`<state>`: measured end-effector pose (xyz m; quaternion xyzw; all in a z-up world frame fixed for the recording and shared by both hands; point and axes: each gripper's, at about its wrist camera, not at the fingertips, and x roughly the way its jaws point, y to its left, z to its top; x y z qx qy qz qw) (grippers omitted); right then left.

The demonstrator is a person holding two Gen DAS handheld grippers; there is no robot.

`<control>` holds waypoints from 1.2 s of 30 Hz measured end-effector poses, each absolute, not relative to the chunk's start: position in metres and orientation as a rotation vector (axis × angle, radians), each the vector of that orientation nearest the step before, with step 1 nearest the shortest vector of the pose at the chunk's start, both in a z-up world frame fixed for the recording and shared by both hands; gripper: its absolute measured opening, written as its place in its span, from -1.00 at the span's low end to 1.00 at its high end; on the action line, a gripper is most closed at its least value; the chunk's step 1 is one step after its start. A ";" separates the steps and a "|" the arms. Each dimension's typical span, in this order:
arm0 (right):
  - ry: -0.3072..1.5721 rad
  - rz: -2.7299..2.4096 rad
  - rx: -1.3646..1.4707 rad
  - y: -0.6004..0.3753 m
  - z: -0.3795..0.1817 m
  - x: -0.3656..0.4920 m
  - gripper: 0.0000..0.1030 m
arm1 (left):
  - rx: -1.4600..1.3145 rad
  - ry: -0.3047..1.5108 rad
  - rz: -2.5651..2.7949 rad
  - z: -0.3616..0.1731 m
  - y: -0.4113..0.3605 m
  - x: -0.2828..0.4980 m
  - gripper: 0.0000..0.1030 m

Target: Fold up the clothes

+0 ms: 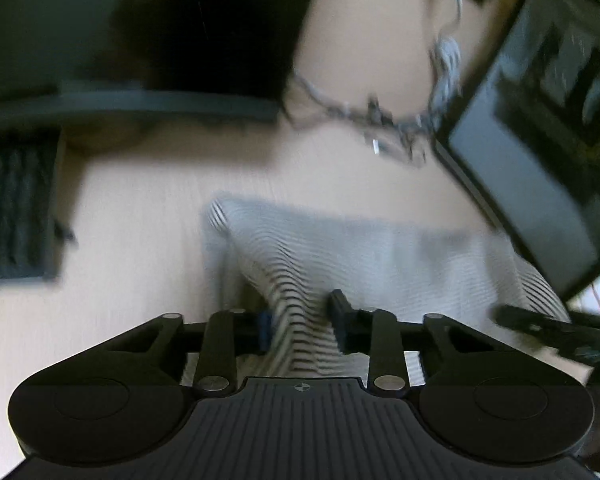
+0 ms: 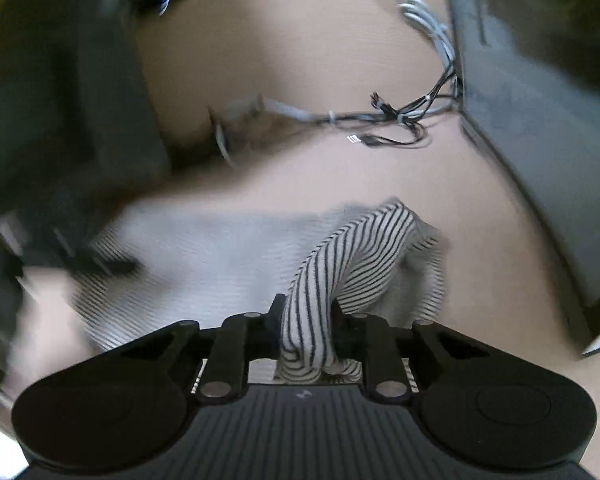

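Note:
A white garment with thin dark stripes (image 1: pixel 380 256) lies across the pale wooden table. My left gripper (image 1: pixel 300 320) is shut on a bunched fold of the striped garment near its left end and lifts it a little. My right gripper (image 2: pixel 306 320) is shut on a fold of the same garment (image 2: pixel 360 256) near its right end, and the cloth arches up from the table into the jaws. The right gripper also shows blurred at the right edge of the left wrist view (image 1: pixel 556 332). The left gripper shows blurred at the left of the right wrist view (image 2: pixel 84 260).
A dark monitor (image 1: pixel 540 140) stands at the right, also seen in the right wrist view (image 2: pixel 540 120). A tangle of grey and black cables (image 1: pixel 380 120) lies behind the garment. A black keyboard (image 1: pixel 12 208) lies at the left. A dark block (image 1: pixel 204 28) sits at the back.

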<state>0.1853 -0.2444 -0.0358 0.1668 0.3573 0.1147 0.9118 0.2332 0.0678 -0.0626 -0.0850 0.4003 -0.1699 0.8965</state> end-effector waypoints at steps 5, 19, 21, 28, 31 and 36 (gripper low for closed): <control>0.726 0.272 0.667 -0.274 -0.043 0.189 -0.65 | -0.185 0.769 -0.265 -0.046 0.087 0.248 -0.32; 0.653 0.061 0.319 -0.273 -0.036 0.139 -0.18 | -0.181 0.790 -0.353 -0.053 0.072 0.218 0.45; 0.575 0.090 0.259 -0.262 -0.020 0.141 -0.32 | -0.167 0.803 -0.426 -0.057 0.058 0.214 0.59; 0.780 0.108 0.226 -0.232 -0.074 0.187 -0.39 | 0.001 0.855 -0.484 -0.102 0.017 0.203 0.93; 0.764 0.093 0.175 -0.222 -0.073 0.177 -0.38 | 0.032 0.846 -0.493 -0.104 0.017 0.201 0.94; 0.775 0.074 0.187 -0.214 -0.074 0.170 -0.38 | 0.016 0.854 -0.494 -0.105 0.020 0.205 1.00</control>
